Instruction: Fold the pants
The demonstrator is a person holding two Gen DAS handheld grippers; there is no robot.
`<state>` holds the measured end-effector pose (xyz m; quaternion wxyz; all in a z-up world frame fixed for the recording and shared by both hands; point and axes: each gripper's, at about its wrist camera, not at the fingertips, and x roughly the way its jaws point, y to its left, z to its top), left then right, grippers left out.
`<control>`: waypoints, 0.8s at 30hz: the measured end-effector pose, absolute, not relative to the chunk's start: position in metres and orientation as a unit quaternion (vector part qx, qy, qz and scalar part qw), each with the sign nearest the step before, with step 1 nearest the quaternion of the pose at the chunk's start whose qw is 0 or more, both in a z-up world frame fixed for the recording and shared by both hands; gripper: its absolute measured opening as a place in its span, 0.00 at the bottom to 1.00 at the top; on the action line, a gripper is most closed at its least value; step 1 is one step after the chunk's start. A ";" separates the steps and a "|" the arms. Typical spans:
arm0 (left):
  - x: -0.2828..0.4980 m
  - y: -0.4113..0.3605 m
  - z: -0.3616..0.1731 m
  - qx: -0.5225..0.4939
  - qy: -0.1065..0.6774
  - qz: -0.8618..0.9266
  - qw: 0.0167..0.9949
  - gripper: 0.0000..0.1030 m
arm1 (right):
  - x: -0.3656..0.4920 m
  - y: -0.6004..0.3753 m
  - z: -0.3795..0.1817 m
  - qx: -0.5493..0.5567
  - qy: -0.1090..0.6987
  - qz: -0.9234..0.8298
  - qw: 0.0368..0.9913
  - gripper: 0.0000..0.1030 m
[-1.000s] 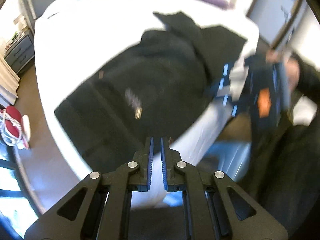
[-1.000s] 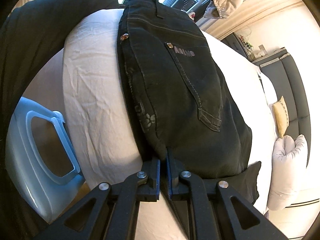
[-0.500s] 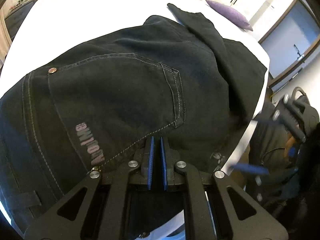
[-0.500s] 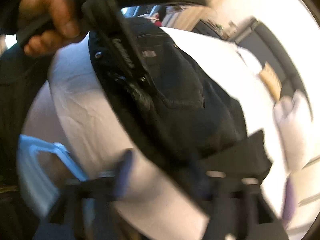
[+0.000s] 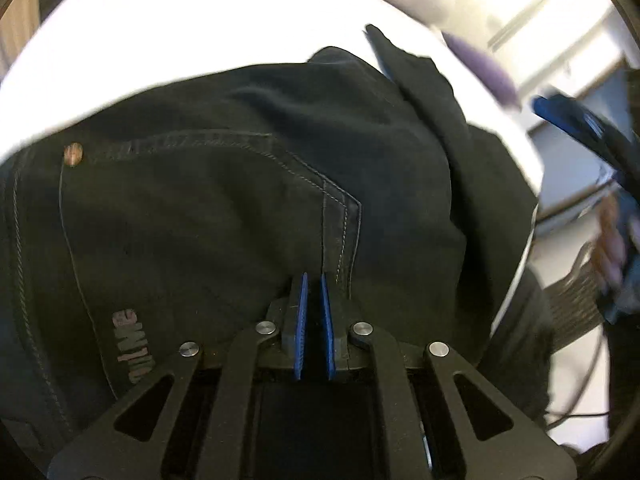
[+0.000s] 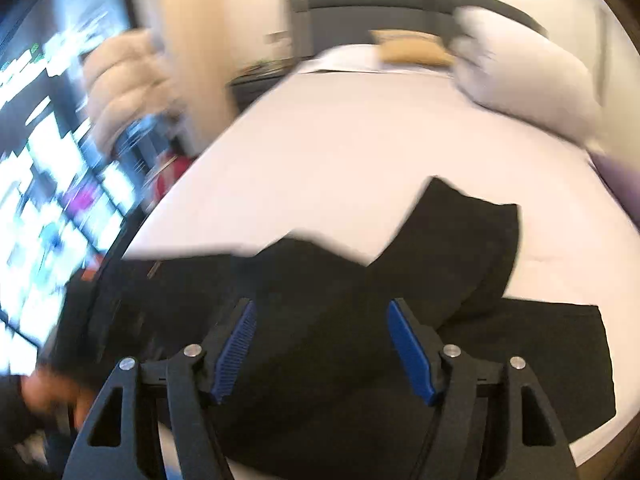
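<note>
Bedroom setting: white-sheeted bed [image 6: 360, 148] carrying the work, with a dark grey headboard [image 6: 400, 4], a white pillow [image 6: 528, 64] and a tan cushion [image 6: 412, 46] sitting at its head; a bright, blurred window area is showing at the left of the right wrist view.

Item: pants [image 5: 248, 216], black denim, lying on the near part of the sheet. Back pocket with pale stitching, a copper rivet [image 5: 73, 155] and a pinkish embroidered label [image 5: 130, 344] are facing up. In the right wrist view the garment is running roughly left to right across the bed, one dark flap angling off toward the pillow.

Left gripper [image 5: 313, 292]: blue pads clenched together, tips sitting at the pocket seam; whether cloth is pinched between them cannot be told.

Right gripper [image 6: 320, 320]: jaws standing wide and closing, hovering over the dark cloth, pressing nothing.
</note>
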<state>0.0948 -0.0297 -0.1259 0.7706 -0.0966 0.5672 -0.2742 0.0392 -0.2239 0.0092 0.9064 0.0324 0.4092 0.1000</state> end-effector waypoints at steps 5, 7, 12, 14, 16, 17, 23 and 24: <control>0.096 -0.034 -0.130 -0.088 0.569 -0.273 0.771 0.07 | 0.135 -0.253 -0.008 0.084 0.445 0.019 0.891 0.69; 0.094 -0.035 -0.131 -0.077 0.568 -0.268 0.775 0.07 | 0.173 -0.262 -0.021 0.095 0.461 -0.016 0.882 0.68; 0.094 -0.037 -0.139 -0.074 0.566 -0.265 0.777 0.06 | 0.237 -0.271 -0.047 0.093 0.485 -0.067 0.867 0.68; 0.092 -0.030 -0.142 -0.075 0.567 -0.267 0.776 0.06 | 0.259 -0.272 -0.061 0.092 0.502 -0.092 0.855 0.68; 0.093 -0.027 -0.143 -0.072 0.566 -0.268 0.776 0.06 | 0.274 -0.274 -0.075 0.100 0.523 -0.109 0.839 0.68; 0.092 -0.025 -0.143 -0.069 0.566 -0.267 0.777 0.06 | 0.280 -0.274 -0.080 0.101 0.531 -0.113 0.834 0.68; 0.097 -0.046 -0.143 -0.055 0.565 -0.264 0.780 0.06 | 0.292 -0.292 -0.109 0.140 0.540 -0.140 0.818 0.66; 0.093 -0.050 -0.142 -0.054 0.565 -0.264 0.780 0.06 | 0.292 -0.293 -0.109 0.140 0.537 -0.141 0.820 0.57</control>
